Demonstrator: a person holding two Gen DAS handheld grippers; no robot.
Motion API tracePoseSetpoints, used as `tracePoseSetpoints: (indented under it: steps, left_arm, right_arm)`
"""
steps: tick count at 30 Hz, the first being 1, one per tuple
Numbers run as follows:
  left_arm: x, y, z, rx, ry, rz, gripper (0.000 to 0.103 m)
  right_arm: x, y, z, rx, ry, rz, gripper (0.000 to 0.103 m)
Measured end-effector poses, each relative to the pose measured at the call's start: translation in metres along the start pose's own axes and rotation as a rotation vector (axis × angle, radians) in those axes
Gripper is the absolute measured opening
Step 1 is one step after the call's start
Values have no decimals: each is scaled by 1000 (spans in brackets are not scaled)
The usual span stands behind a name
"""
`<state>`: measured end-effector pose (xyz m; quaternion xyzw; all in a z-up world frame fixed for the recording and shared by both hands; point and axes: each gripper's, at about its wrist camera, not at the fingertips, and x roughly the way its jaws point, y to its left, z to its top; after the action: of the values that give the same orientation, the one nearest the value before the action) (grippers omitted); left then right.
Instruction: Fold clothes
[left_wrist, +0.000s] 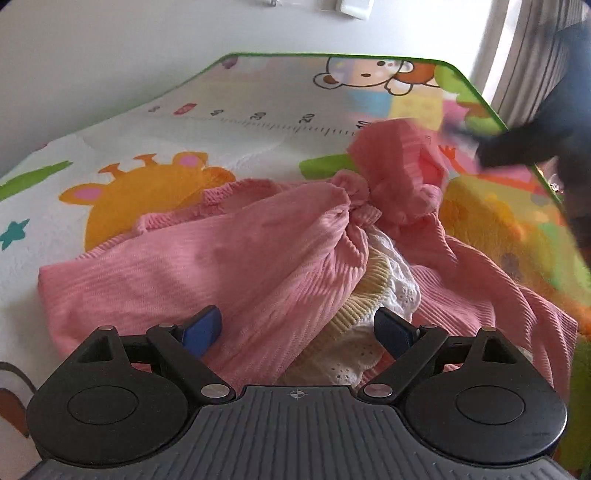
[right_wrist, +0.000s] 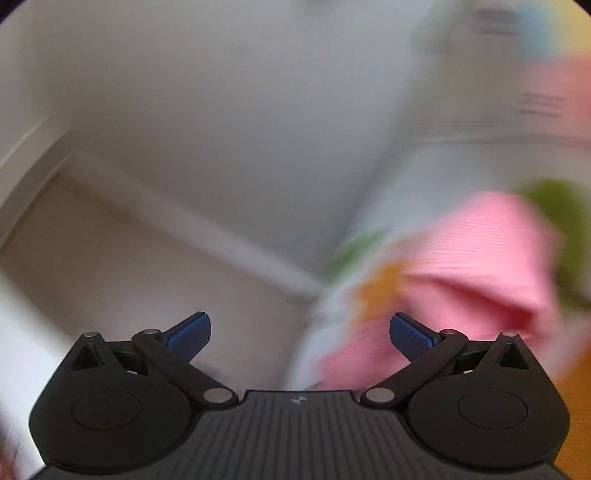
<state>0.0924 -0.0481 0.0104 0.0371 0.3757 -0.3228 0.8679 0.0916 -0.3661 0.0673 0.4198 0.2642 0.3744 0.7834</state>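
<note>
Directly beneath open left gripper (left_wrist: 297, 328): crumpled pink garment (left_wrist: 236, 266).

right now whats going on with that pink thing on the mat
A person is working with two handheld tools on a pink ribbed knit garment that lies crumpled, not yet folded, on a colourful cartoon-print play mat. A white lace and cream knit piece shows at its opening. The left tool hangs open just above the garment, gripping nothing. The right tool is also open and empty, off to the side of the mat; its view is blurred.
</note>
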Motion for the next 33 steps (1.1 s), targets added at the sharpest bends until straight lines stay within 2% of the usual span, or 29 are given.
tracePoseSetpoints:
  steps: [2,4,7,9,10,12,15,22,25,29,30,32,33]
  left_arm:
    - [-1,-1,-1,6,4,2,94]
    - [-8,-5,1,19,4,8,93]
    - [-28,-14,10,63,-51,-1,88]
    - [-40,-21,20,87,-92,0,80]
    - [-45,-25,26,97,-111,0,76]
    - [-49,-29,36,108,-132,4,61]
    - [-41,-24,39,79,-113,14,57]
    - [-15,-6,36,-18,-33,35,63]
    - [2,9,22,-88,37,12,68]
    - [7,18,17,-141,43,-26,76]
    - [8,19,17,-149,44,-30,76]
    - [9,19,16,-146,43,-30,76]
    - [9,18,15,-139,41,-28,76]
  right_arm:
    - [6,40,-4,-155,37,89,103]
    - [3,67,-3,-286,8,33,103]
    - [1,85,-2,-479,-86,-314,103]
    - [12,85,-11,-694,-95,-636,103]
    - [21,78,-18,-802,-64,-774,103]
    - [38,60,-34,-1002,20,-1017,103]
    - [45,55,-47,-1073,50,-1032,103]
    - [85,51,-65,-1263,77,-1075,103]
    - [108,25,-73,-1382,176,-1145,103]
    - [140,-10,-83,-1538,314,-1235,103]
    - [142,-15,-76,-1492,292,-1240,103]
    - [133,-13,-52,-1331,103,-1333,103]
    - [115,-8,-33,-1193,-38,-1377,103]
